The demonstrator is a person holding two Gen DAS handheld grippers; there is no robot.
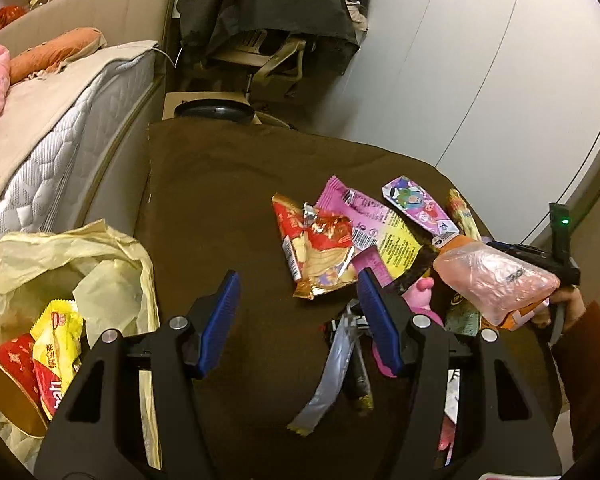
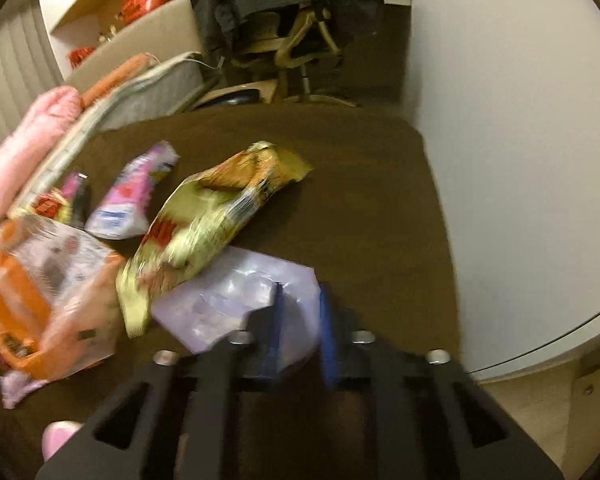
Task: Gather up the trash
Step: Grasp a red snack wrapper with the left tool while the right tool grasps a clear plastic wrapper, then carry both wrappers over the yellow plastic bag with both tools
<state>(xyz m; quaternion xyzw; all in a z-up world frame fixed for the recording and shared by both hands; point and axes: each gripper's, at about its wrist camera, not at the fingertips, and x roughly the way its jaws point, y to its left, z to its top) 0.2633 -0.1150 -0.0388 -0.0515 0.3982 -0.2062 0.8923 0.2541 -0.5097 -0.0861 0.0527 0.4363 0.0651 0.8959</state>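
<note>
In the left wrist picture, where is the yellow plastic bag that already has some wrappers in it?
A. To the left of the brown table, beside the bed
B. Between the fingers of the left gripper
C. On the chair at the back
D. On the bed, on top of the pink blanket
A: the yellow plastic bag hangs open at the left edge of the brown table, by the mattress side, with a yellow wrapper inside.

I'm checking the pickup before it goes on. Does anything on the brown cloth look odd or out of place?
Mostly expected litter: torn wrappers strewn over the brown cloth. One oddity: the right gripper is blurred, its jaws closed on a pale lilac wrapper lying partly under a yellow-green snack bag.
</note>
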